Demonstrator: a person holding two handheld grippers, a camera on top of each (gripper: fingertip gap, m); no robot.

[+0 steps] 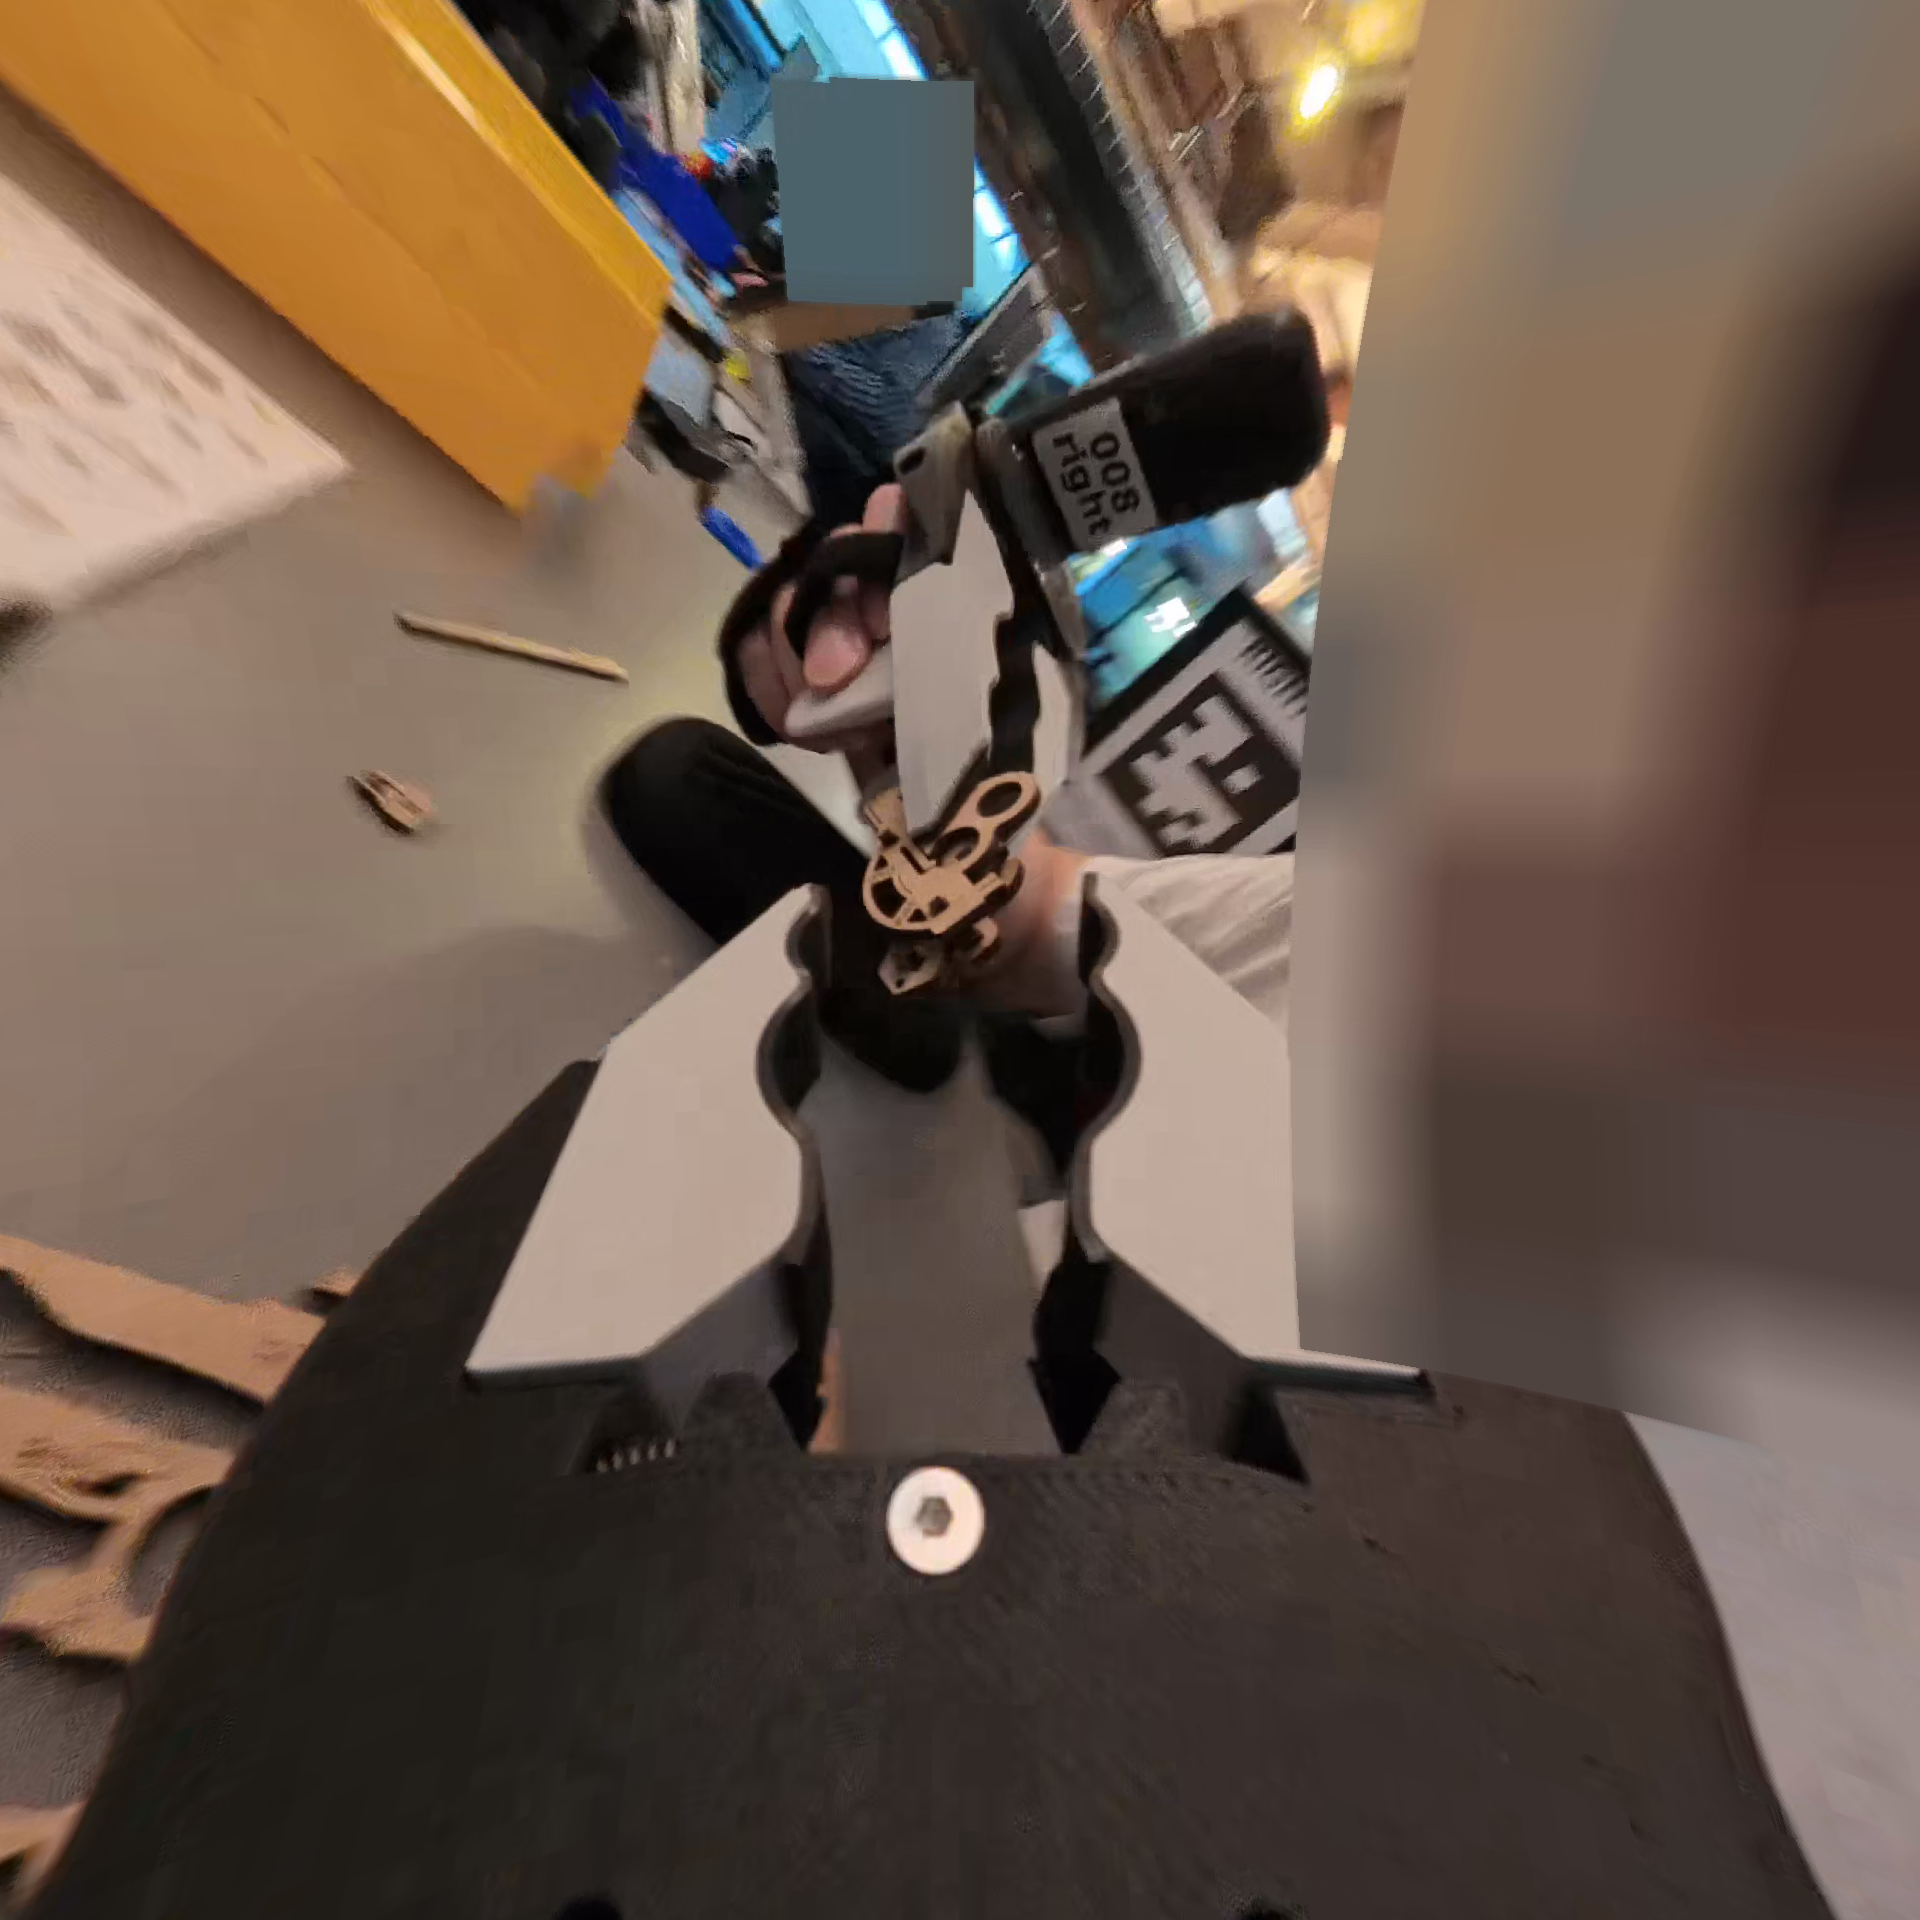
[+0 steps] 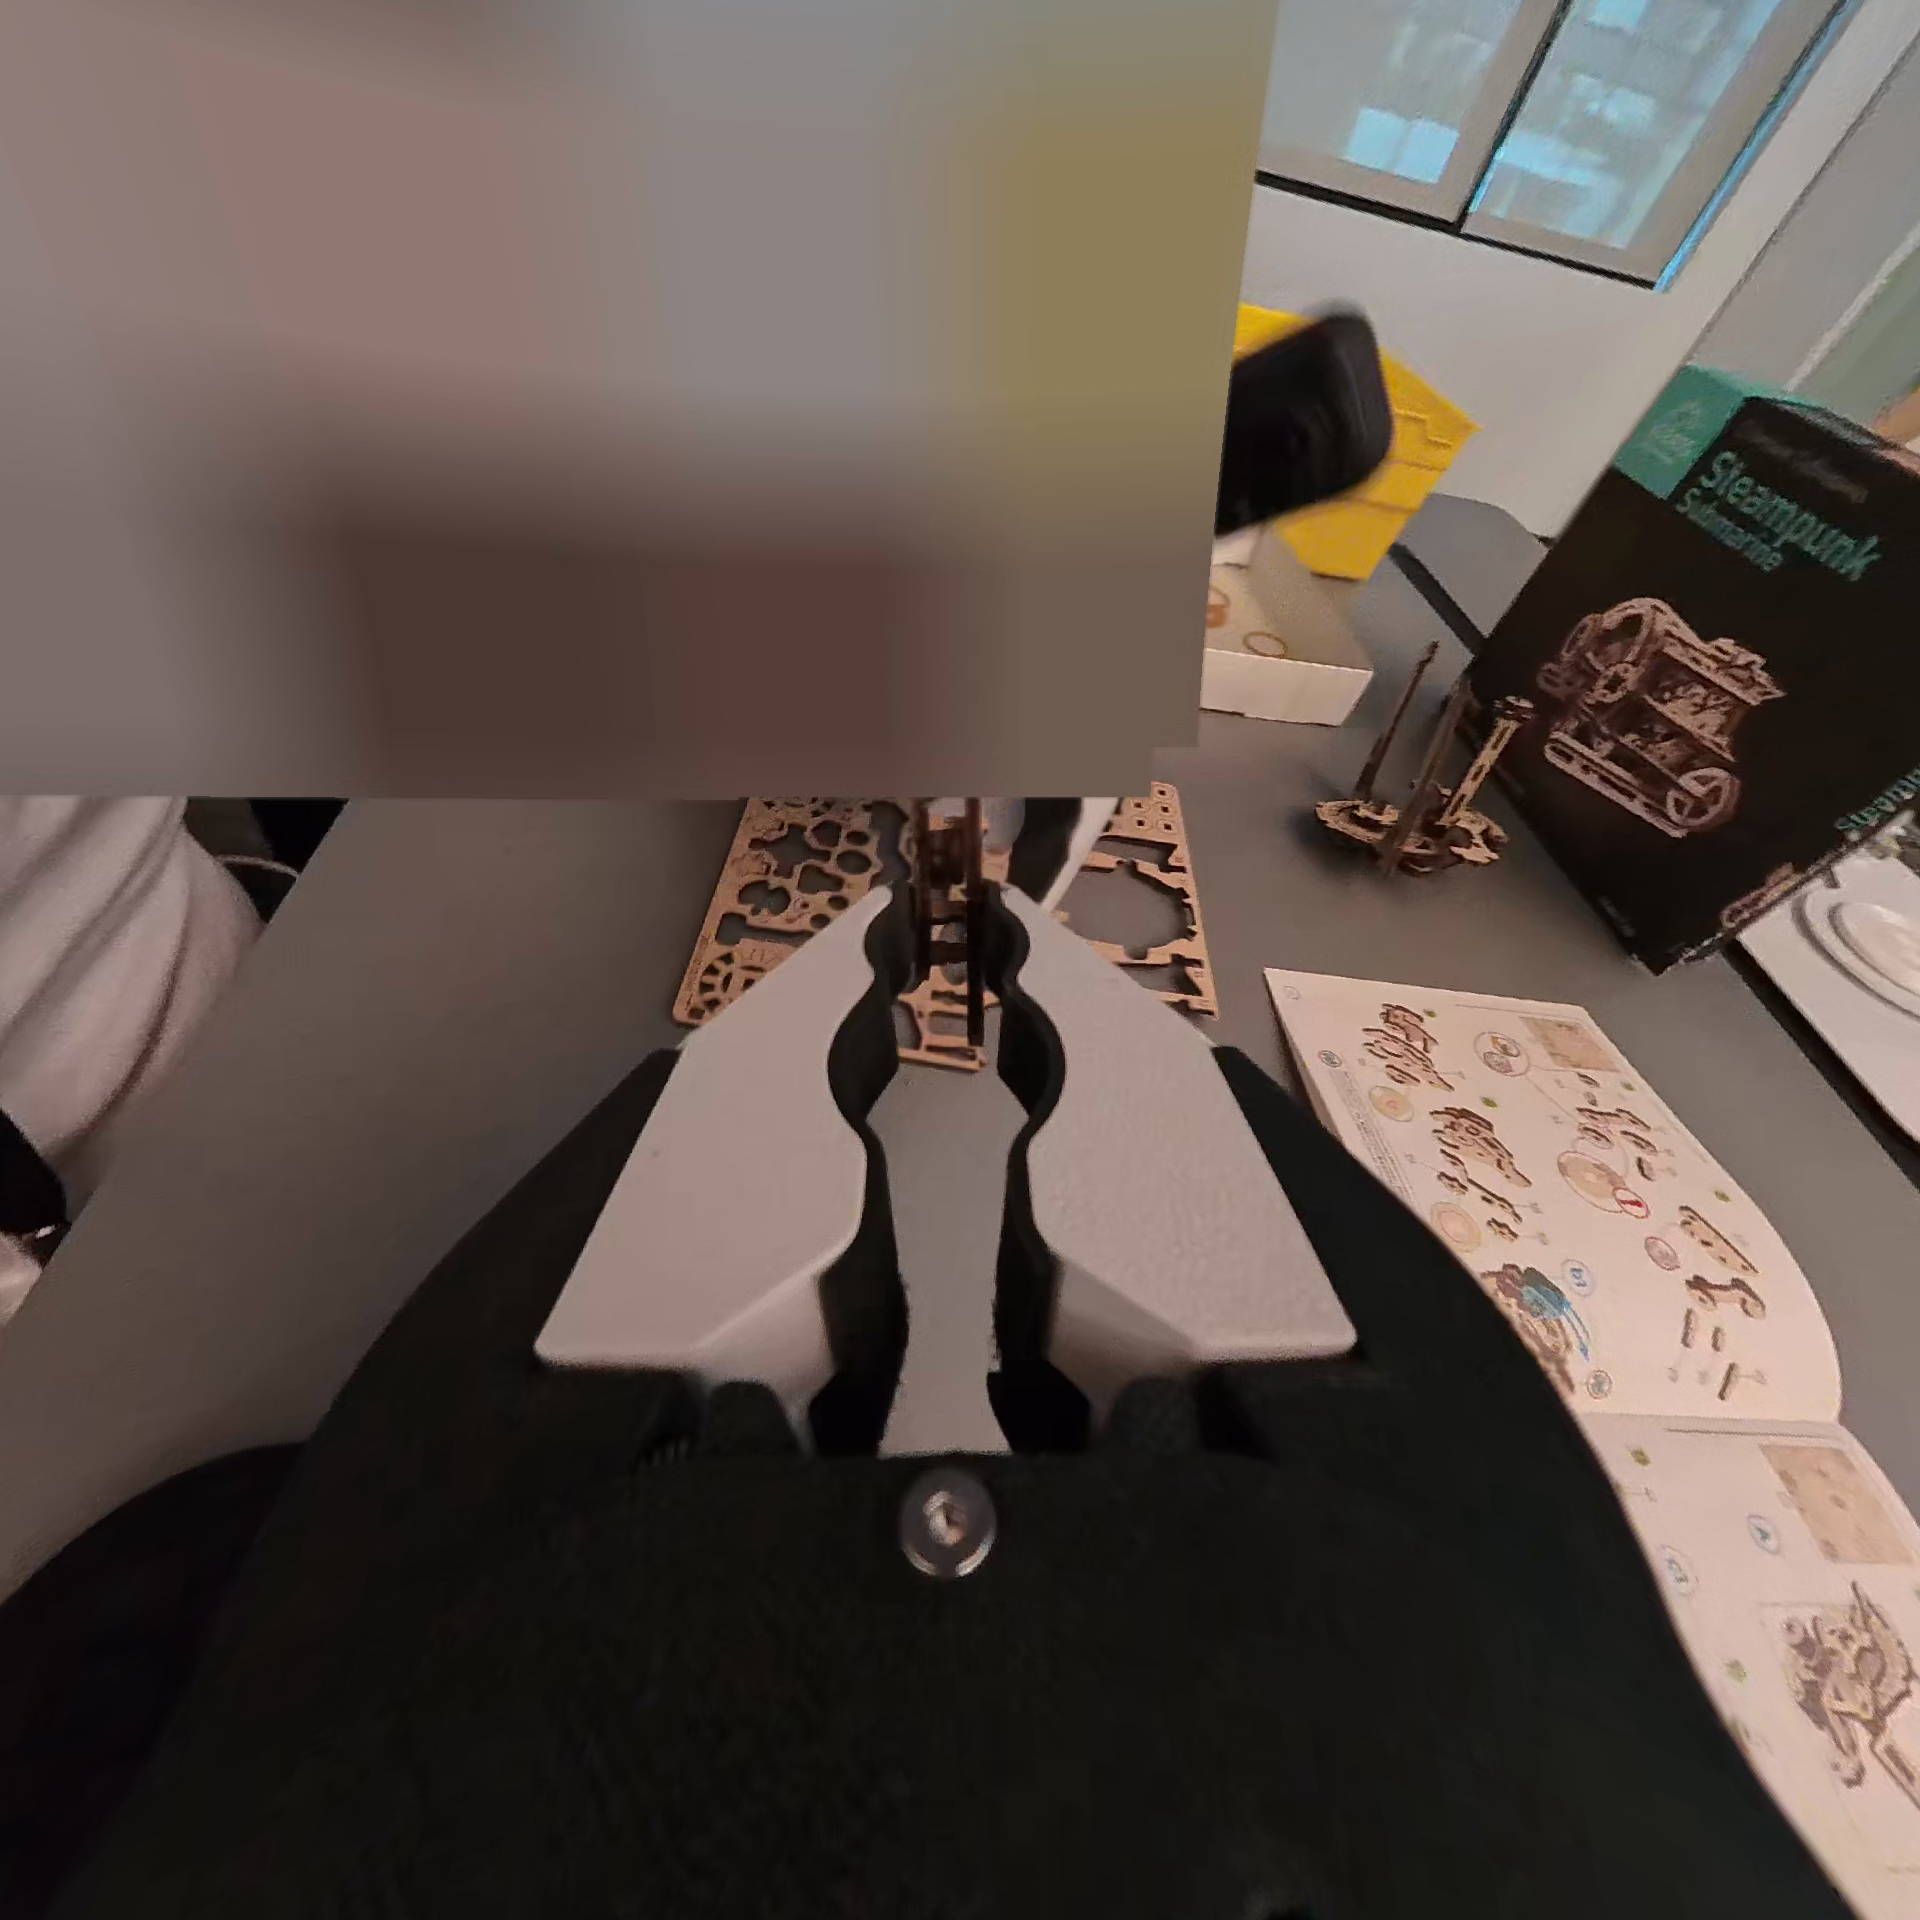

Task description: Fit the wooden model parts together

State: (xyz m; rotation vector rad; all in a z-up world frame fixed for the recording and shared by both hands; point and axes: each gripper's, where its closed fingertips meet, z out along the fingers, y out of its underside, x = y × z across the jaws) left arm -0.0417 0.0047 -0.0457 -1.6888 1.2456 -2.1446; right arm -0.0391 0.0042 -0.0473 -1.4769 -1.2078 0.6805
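A small light-brown wooden sub-assembly (image 1: 920,894) with round cut-outs is held in the air by my right gripper (image 1: 961,816), which comes in from above in the left wrist view. In the right wrist view the same piece (image 2: 951,883) shows edge-on, pinched between the tips of my right gripper (image 2: 948,906). My left gripper (image 1: 951,904) is open and empty. Its tips sit just below and on either side of the assembly without touching it. A hand (image 1: 831,644) holds the right gripper's handle.
On the grey table (image 2: 520,987) lie punched-out wooden sheets (image 2: 779,914), an open instruction booklet (image 2: 1507,1195), a dark kit box (image 2: 1714,675) and a part-built wooden model (image 2: 1413,821). A yellow bin (image 1: 364,229), a thin wooden stick (image 1: 509,644), a small loose part (image 1: 395,800) and sheet scraps (image 1: 104,1403) lie to the left.
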